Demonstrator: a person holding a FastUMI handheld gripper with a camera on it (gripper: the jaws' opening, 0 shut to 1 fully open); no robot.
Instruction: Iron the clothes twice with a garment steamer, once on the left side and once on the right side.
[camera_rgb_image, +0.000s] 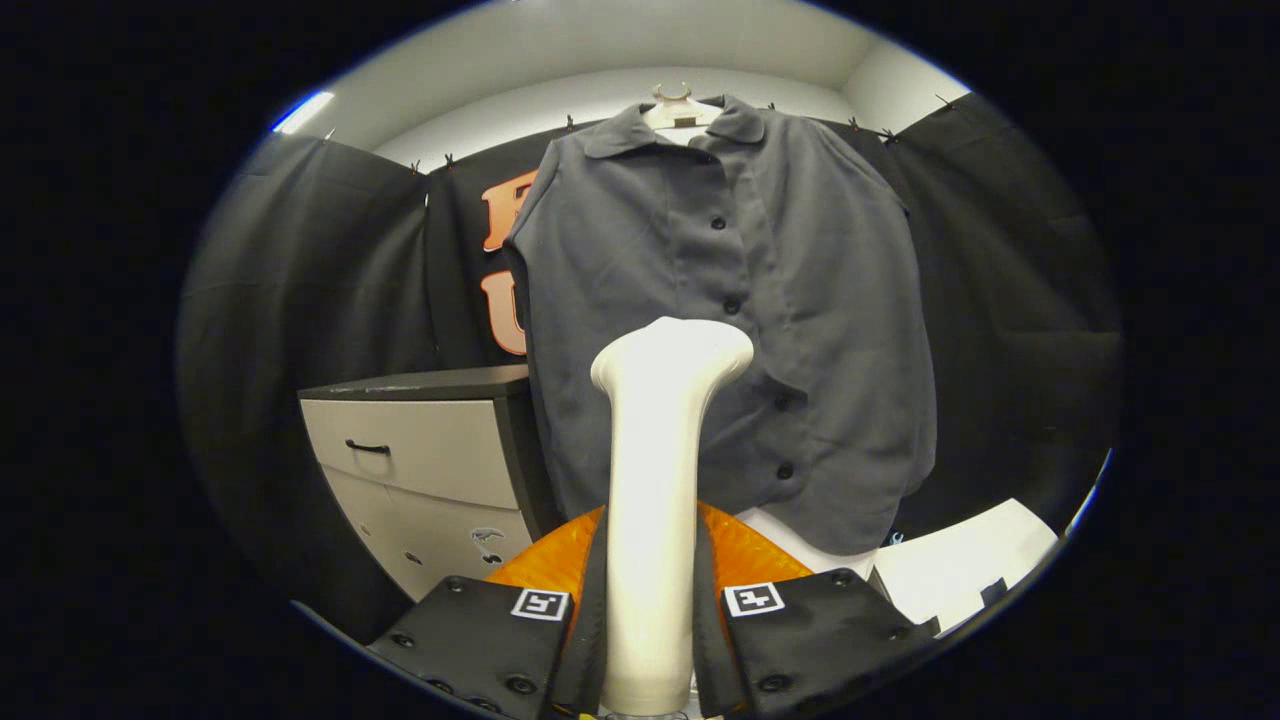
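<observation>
Holding the white steamer (655, 520) tight, the gripper (650, 640) has both fingers pressed on its handle, one on each side. The steamer stands tall and points up, and its wide head sits in front of the shirt (720, 320), near the middle buttons. The gray shirt hangs on a hanger (678, 108) straight ahead of the steamer, top to bottom, so the steamer should run up and down it. To the left of the shirt stands a small chest of drawers (420, 470). I think no side is done yet. The steamer head must go to the left half of the shirt first, then to the right half.
</observation>
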